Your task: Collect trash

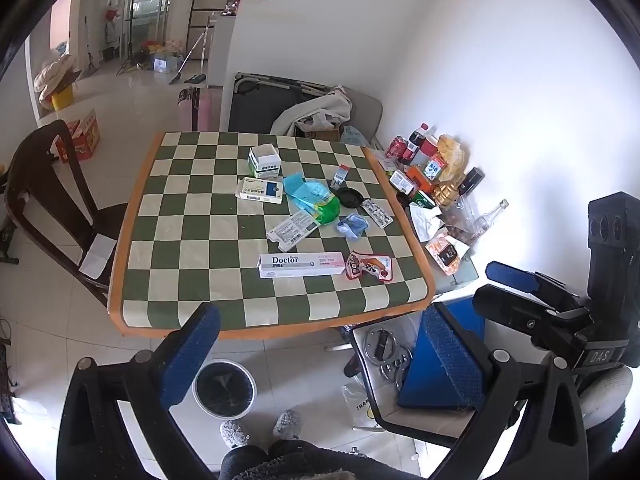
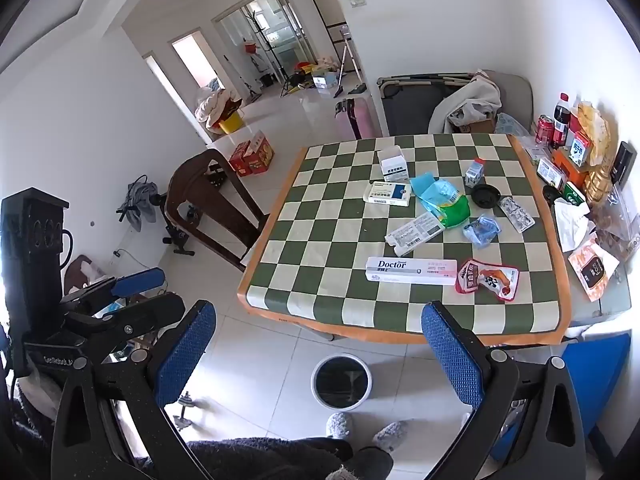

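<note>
Flat, toothpaste box (image 1: 302, 265) lies lengthwise left-to-right.

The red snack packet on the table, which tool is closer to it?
Right, probably. The right tool hangs open with the red snack packet just beyond its right finger. The left tool, also open, hangs further to the packet's left.

wooden chair (image 1: 48, 184), pink suitcase (image 1: 200, 108), cola bottle (image 2: 561, 120)
</note>
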A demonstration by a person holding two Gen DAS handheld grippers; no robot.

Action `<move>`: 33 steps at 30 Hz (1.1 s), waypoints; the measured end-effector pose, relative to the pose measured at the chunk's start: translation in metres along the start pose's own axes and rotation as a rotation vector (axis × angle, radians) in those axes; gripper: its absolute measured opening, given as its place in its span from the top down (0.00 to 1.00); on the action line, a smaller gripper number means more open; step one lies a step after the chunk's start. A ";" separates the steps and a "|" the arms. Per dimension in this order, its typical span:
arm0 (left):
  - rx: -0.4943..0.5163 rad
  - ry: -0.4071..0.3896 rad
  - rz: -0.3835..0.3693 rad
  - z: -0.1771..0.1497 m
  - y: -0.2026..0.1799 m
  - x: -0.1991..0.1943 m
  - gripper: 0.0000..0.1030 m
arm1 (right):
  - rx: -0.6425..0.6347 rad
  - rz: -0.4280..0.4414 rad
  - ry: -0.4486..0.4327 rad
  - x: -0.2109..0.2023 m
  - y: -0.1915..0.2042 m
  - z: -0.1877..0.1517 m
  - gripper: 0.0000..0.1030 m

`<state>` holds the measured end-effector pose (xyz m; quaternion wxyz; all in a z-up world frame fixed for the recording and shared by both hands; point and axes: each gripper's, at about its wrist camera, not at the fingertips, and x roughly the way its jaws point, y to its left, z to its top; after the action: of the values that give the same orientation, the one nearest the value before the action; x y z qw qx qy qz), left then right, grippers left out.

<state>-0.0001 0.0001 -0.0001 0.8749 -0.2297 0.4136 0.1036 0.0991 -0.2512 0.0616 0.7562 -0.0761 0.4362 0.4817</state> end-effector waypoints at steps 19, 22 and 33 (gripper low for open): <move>0.001 -0.006 -0.006 0.000 0.000 0.000 0.00 | 0.028 -0.003 0.000 -0.008 -0.017 0.002 0.00; 0.003 -0.008 -0.007 0.000 0.000 0.000 0.00 | 0.030 0.002 -0.003 -0.008 -0.018 0.002 0.00; 0.009 -0.016 -0.005 0.016 -0.009 0.002 0.00 | 0.034 0.002 -0.005 -0.008 -0.015 0.003 0.00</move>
<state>0.0152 -0.0004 0.0099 0.8795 -0.2259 0.4064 0.1014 0.1121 -0.2630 0.0650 0.7580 -0.0616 0.4426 0.4751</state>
